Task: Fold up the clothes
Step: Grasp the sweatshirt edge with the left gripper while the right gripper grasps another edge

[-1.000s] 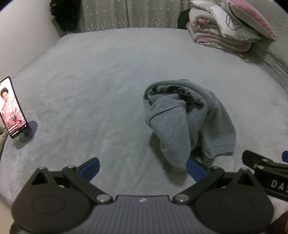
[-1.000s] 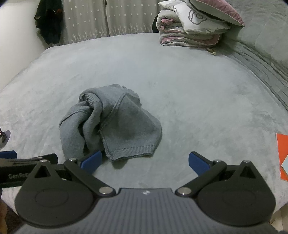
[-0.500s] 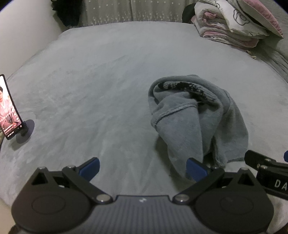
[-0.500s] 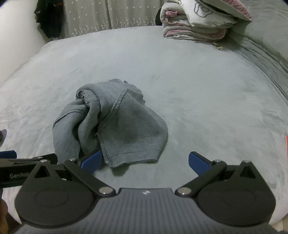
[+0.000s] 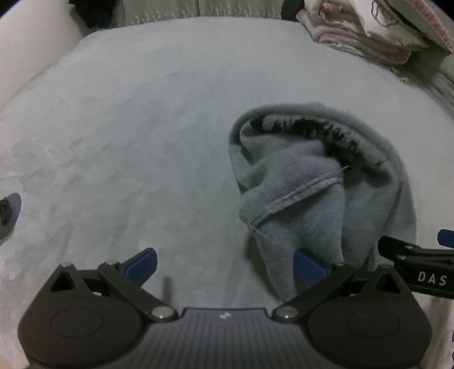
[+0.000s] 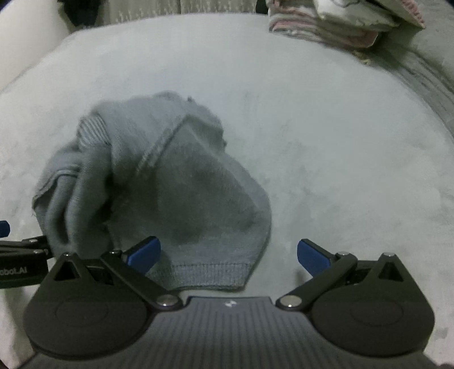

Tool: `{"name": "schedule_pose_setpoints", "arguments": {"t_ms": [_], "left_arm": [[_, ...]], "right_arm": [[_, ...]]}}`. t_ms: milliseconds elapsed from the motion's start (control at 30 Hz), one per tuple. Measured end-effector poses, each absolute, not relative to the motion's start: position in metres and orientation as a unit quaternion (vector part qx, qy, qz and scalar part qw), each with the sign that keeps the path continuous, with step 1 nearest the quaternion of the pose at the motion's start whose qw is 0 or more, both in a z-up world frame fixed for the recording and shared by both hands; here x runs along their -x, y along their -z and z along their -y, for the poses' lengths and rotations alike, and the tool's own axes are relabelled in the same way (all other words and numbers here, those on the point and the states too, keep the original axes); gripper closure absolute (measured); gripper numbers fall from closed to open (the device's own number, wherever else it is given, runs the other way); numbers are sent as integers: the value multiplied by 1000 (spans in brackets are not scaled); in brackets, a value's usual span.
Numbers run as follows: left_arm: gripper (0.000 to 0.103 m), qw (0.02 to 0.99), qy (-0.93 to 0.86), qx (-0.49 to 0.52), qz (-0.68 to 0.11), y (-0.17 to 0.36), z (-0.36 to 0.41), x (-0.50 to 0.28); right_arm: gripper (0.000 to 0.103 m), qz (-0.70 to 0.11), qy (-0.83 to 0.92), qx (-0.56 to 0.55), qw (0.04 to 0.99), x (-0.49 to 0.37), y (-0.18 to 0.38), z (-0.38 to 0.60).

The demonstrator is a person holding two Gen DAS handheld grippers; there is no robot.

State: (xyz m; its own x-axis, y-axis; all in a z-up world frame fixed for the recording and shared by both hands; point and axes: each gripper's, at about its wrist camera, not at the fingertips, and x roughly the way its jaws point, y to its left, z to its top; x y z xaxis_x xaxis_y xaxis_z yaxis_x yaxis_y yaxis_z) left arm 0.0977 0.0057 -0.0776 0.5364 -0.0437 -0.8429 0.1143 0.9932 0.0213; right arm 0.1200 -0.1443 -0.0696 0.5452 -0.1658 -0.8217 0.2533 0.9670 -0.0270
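Note:
A crumpled grey sweater lies bunched on the grey bed cover, with black lettering showing along a fold. My left gripper is open and low over the bed, and a hanging fold of the sweater lies against its right fingertip. In the right wrist view the sweater fills the left half, its ribbed hem lying between the fingers. My right gripper is open right over that hem, its left fingertip on the cloth. Each gripper shows at the edge of the other's view.
Folded bedding and a pink pillow are stacked at the far right of the bed. A round phone-stand base sits at the left edge. A dotted curtain and a dark garment hang behind the bed.
Both grippers have moved forward and down toward the sweater, which now looks much larger. The phone has slid out of the left view, leaving only its base. Both stayed open.

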Motion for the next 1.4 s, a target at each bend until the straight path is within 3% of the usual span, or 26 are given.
{"name": "schedule_pose_setpoints", "arguments": {"t_ms": [167,833,1000,1067,1100,1133,1167,1200,1233,1300,1400], "left_arm": [[0,864,40,-36,-500,98,-9,-103],[3,892,103,-41,-437,107,-18,-61],[22,904,119,-13,-409,84,-25,-56],[33,910,130,-5,-395,77,-24,-50],[42,912,136,-1,-387,74,-23,-49],[57,913,144,4,-382,71,-22,-47],[65,912,152,10,-380,69,-22,-46],[81,911,159,18,-380,68,-21,-45],[94,910,163,25,-381,68,-21,-46],[100,913,164,34,-373,67,-20,-49],[102,918,171,32,-355,62,-18,-48]], "right_arm": [[0,-488,111,-40,865,-127,92,142],[0,-407,83,-43,909,-79,93,148],[26,-388,84,-23,918,-79,81,138],[47,-382,82,-20,920,-78,77,138],[53,-379,82,-21,922,-79,76,140],[67,-376,83,-22,923,-81,75,143],[87,-372,90,-22,924,-86,74,150],[96,-368,94,-24,925,-87,71,154],[97,-366,96,-29,925,-89,69,158],[97,-363,101,-39,925,-92,64,167],[97,-359,113,-40,926,-97,57,176]]}}
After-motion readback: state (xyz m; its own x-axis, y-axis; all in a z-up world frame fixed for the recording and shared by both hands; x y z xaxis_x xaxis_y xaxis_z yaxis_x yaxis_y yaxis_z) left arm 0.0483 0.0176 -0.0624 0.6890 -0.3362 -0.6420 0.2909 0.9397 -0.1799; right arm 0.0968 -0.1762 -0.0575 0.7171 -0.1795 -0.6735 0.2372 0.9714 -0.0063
